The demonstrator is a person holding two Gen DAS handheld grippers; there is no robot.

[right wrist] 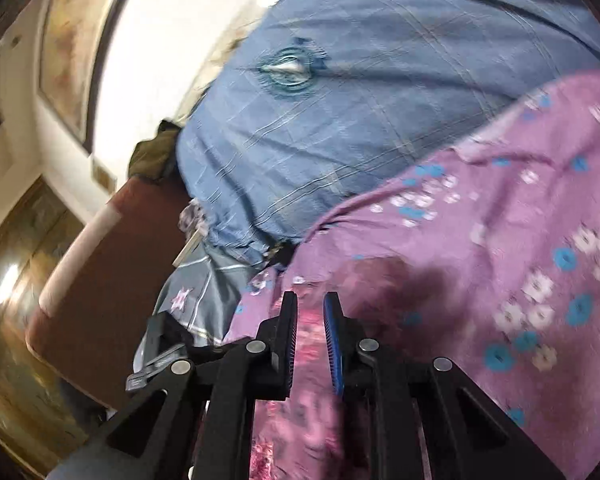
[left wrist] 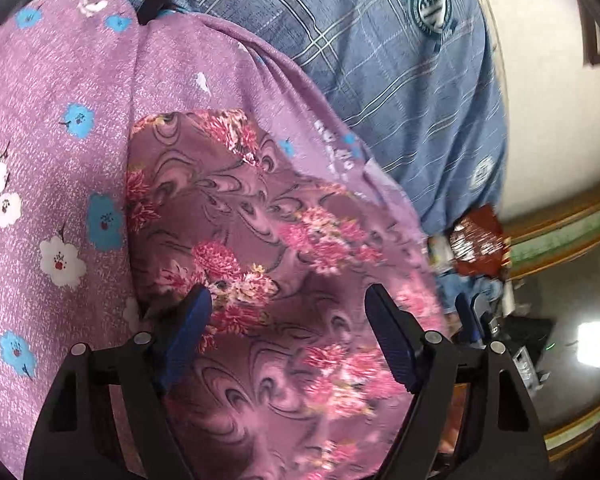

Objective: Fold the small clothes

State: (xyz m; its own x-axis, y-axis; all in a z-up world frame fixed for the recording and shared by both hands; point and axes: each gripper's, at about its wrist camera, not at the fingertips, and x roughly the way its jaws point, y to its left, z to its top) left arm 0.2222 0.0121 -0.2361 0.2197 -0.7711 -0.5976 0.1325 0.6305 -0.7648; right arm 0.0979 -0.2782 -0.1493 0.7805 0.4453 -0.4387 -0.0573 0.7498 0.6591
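Left tongs (left wrist: 288, 300) spread wide over the dark pink floral cloth (left wrist: 260, 240), pads clear of it, cloth lying on the lilac flowered sheet (left wrist: 60, 80) beside the blue checked bedcover (left wrist: 380, 80); right tongs (right wrist: 310, 312) nearly closed, narrow gap showing, grip on cloth unclear through blur.

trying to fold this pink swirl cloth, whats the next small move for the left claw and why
Probably lower the left claw and close it on the pink swirl cloth: its jaws stand wide apart over the cloth, gripping nothing, while the right claw looks nearly shut on it.
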